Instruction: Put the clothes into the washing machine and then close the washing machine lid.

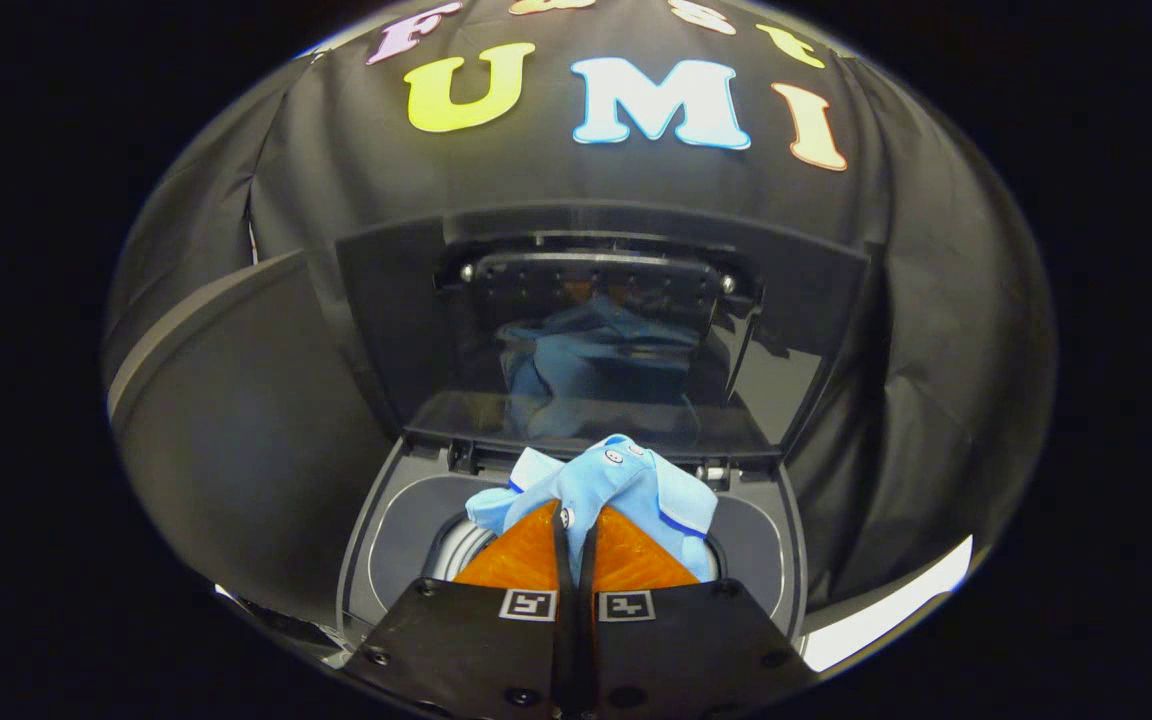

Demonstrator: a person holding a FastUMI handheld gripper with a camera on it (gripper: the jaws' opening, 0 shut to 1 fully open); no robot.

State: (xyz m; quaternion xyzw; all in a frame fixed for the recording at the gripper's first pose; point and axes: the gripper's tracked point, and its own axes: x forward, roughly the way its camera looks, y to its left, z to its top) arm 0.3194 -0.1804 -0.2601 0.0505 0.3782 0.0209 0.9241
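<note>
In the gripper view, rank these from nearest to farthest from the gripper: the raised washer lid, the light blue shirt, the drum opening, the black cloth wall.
1. Light blue shirt: pinched between the fingers of the gripper, bunched over their tips.
2. Drum opening: just below the shirt, beside the fingers.
3. Washer lid: standing open beyond the shirt, reflecting it.
4. Black cloth wall: behind the lid.
</note>
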